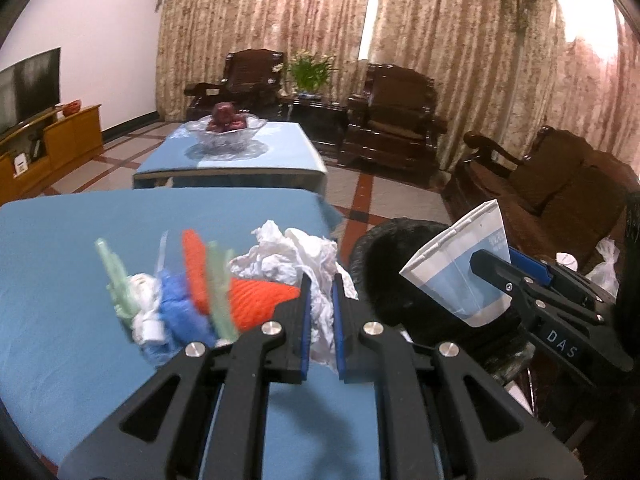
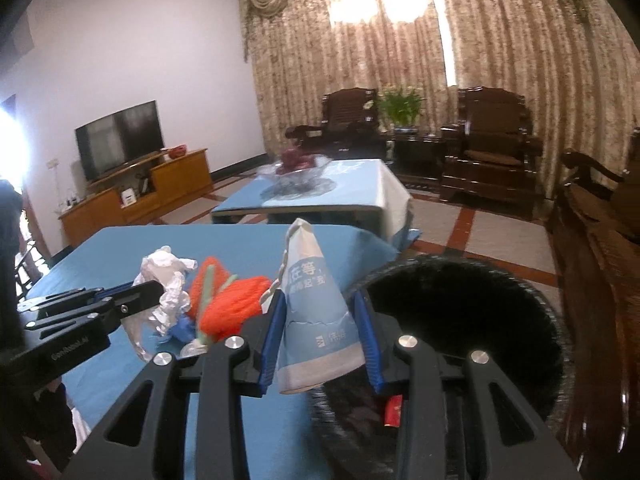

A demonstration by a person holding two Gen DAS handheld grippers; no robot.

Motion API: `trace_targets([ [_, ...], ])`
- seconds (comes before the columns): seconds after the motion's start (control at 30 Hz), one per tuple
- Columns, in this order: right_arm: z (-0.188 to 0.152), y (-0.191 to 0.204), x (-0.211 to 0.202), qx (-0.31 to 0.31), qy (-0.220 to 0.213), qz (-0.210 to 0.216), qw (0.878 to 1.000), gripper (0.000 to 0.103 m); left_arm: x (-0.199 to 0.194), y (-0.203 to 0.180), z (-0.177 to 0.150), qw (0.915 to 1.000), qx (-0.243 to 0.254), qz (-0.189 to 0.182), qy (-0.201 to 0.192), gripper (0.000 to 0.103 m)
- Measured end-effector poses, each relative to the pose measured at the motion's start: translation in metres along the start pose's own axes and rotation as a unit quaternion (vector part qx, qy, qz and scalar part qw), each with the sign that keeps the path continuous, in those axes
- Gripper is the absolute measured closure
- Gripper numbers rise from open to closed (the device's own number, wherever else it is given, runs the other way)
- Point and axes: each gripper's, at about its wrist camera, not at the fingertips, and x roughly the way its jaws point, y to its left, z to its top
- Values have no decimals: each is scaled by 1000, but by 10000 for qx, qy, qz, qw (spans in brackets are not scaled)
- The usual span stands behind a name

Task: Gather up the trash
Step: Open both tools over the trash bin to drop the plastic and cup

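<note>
The left gripper (image 1: 322, 316) has its fingers (image 1: 305, 320) closed on a crumpled white tissue (image 1: 296, 260). Left of the fingers, orange netting (image 1: 248, 300), a blue scrap (image 1: 180, 304) and pale green straws (image 1: 114, 276) lie on the blue surface (image 1: 60, 280). Right of the fingers, the right gripper (image 1: 492, 268) clamps a blue-and-white paper packet (image 1: 460, 264) over a black bin (image 1: 384, 264).

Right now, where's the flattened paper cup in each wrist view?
Left wrist: paper cup right of centre, held by the right gripper, over the black bin.
Right wrist: bottom centre, between the blue pads.
Shared landmark: orange mesh on the blue table.
</note>
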Motion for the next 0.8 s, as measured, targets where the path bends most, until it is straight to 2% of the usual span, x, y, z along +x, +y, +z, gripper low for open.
trace_targets([
  [0.5,4,-100,0,430,-39,-1072,9933,67,68,-89,21,9945,510,-899,172,94],
  [0.7,-1,-131,8,601,127,-1338,9891,67,101,-118,17,9913,696,-1054,375,94],
  [0.77,-3,-138,11,657,179,-1392,9879,64,110,-125,16,9898,722,-1138,457,93],
  [0.8,-4,-140,13,671,214,-1397,9877,58,115,-129,15,9885,746,-1207,524,91],
])
